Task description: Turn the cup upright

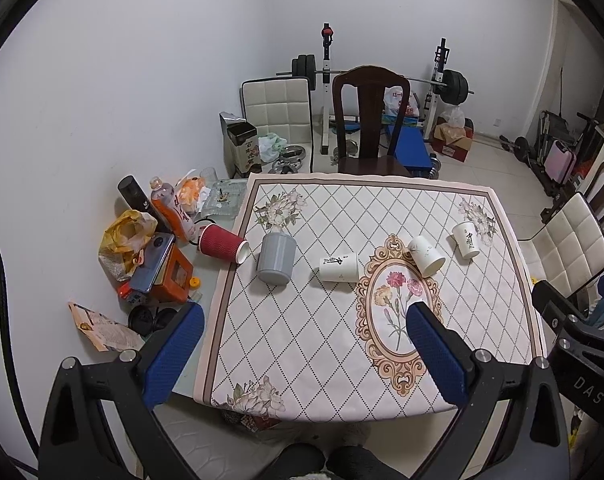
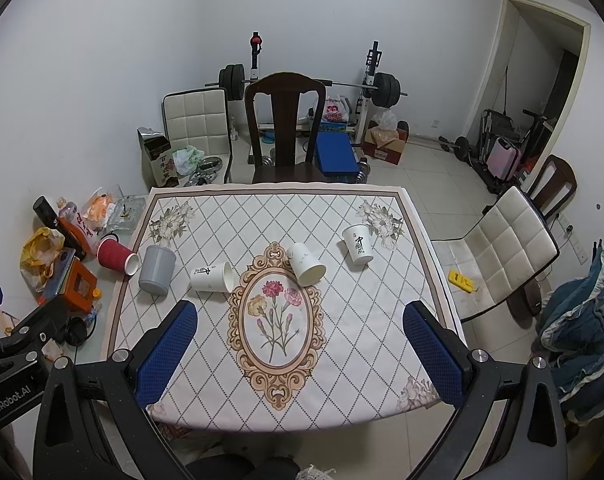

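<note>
**Five cups in a row on the bench, both grippers high and empty**

Hidden / unclear: the bench's near edge runs under the gripper frames in both views. The clutter at its left side overlaps heavily; single items there are hard to separate. Cup interiors show only at the mouths that face the cameras, and nothing is visible inside them.

Cups, left to right:
- red ribbed cup on its side, mouth toward the right, lying at the cloth's left border.
- grey cup just beside it; looks mouth-down, but I cannot be sure.
- white cup with black characters on its side, mouth to the right.
- plain white cup on its side, mouth toward the camera.
- far-right white cup with characters, standing mouth-down.

Grippers: left gripper and right gripper both hover above the near half of the bench, jaws spread wide, holding nothing, well apart from every cup.

Surface / room: the floral tablecloth has a diamond grid and an oval flower medallion. A dark wooden chair stands at the far side, with a barbell rack behind it against the white wall.
</note>
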Demonstrator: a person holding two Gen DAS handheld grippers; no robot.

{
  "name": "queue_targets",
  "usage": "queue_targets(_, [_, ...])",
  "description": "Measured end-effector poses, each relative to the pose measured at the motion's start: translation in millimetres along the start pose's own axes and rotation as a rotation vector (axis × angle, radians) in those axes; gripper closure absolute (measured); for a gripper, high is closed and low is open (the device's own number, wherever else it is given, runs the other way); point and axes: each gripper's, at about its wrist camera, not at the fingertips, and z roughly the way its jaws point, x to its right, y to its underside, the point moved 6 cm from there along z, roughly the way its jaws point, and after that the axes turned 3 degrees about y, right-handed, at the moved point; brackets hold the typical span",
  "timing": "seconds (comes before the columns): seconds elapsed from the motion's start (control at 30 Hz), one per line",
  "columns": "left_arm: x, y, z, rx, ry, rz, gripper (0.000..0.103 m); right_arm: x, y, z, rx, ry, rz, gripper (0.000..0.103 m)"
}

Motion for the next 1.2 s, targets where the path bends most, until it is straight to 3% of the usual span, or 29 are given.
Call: queue_targets(1.2, [-7.3,1.3,2.6,0.003,-0.009,-0.006,0.000,-13.2,2.0,4.9,-0.010,-0.009,-0.006,0.000])
